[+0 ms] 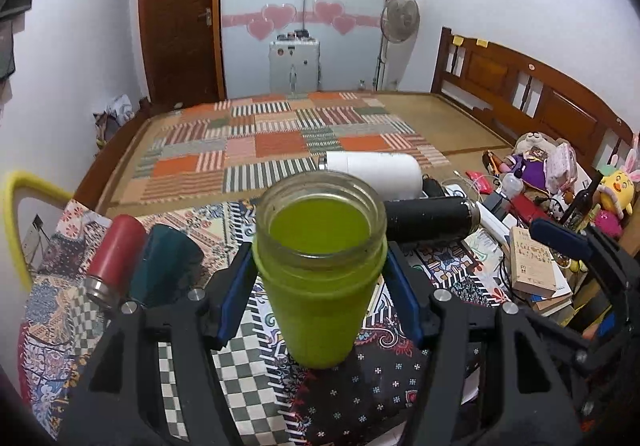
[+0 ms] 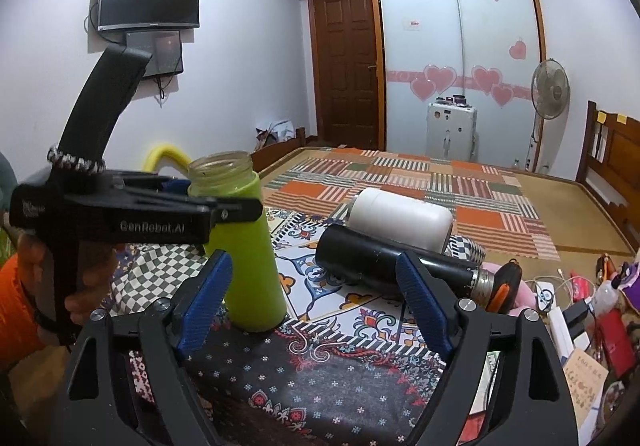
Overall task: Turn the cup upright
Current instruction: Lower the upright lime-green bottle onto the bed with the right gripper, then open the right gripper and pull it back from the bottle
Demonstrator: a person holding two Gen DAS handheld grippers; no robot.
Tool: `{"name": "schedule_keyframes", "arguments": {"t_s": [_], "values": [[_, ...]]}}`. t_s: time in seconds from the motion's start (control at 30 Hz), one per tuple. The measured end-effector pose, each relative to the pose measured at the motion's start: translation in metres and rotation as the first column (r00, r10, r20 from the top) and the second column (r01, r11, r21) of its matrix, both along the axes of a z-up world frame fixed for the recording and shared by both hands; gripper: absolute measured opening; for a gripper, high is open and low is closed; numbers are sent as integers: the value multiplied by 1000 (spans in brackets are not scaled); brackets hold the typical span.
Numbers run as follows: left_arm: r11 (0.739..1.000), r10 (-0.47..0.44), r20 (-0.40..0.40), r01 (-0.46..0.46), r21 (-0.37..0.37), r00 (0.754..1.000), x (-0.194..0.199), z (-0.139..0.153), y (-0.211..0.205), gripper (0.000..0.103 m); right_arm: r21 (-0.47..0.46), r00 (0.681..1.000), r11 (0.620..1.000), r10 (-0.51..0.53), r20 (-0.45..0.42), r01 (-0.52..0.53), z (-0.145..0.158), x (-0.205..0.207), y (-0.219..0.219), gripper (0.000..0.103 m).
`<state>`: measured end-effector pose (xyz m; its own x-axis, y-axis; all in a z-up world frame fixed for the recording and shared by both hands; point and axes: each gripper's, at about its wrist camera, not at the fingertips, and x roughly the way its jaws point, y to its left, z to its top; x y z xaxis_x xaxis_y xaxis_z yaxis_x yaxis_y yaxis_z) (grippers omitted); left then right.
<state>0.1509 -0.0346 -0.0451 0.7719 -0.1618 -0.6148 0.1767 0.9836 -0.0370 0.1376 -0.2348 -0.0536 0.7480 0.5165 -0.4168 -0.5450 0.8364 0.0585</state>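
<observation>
A lime-green cup with a clear glass threaded rim (image 1: 320, 270) stands upright, mouth up, on the patterned cloth. My left gripper (image 1: 318, 274) has its blue pads on both sides of the cup, just below the rim, touching it. In the right wrist view the same cup (image 2: 248, 246) stands left of centre with the left gripper (image 2: 224, 212) clamped around its upper body. My right gripper (image 2: 312, 298) is open and empty, to the right of the cup.
A black flask (image 2: 392, 266) and a white cup (image 2: 400, 218) lie on their sides behind. A red flask (image 1: 114, 258) and a dark teal cup (image 1: 168, 266) lie at left. Books, toys and cables (image 1: 536, 266) crowd the right. A bed lies beyond.
</observation>
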Motion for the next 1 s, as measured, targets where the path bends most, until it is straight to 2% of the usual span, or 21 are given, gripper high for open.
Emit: {"name": "schedule_keyframes", "arguments": {"t_s": [0.23, 0.3, 0.5, 0.67, 0.8, 1.0], "values": [[999, 48, 126, -47, -12, 991, -48, 28, 13, 65, 18, 999, 1000, -22, 42, 21, 18, -19, -2, 82], [998, 69, 167, -66, -24, 983, -64, 37, 19, 69, 30, 998, 999, -26, 55, 25, 25, -27, -3, 82], [993, 118, 303, -119, -18, 946, -116, 63, 23, 69, 69, 993, 997, -50, 108, 43, 49, -55, -4, 82], [989, 148, 387, -146, -36, 910, -154, 77, 26, 70, 108, 985, 992, -81, 152, 65, 65, -81, -7, 82], [987, 162, 444, -152, -58, 881, -181, 82, 26, 79, 146, 979, 986, -103, 175, 77, 71, -98, -9, 82], [983, 183, 490, -167, -76, 852, -209, 81, 26, 91, 161, 968, 982, -130, 216, 96, 74, -120, -4, 86]]}}
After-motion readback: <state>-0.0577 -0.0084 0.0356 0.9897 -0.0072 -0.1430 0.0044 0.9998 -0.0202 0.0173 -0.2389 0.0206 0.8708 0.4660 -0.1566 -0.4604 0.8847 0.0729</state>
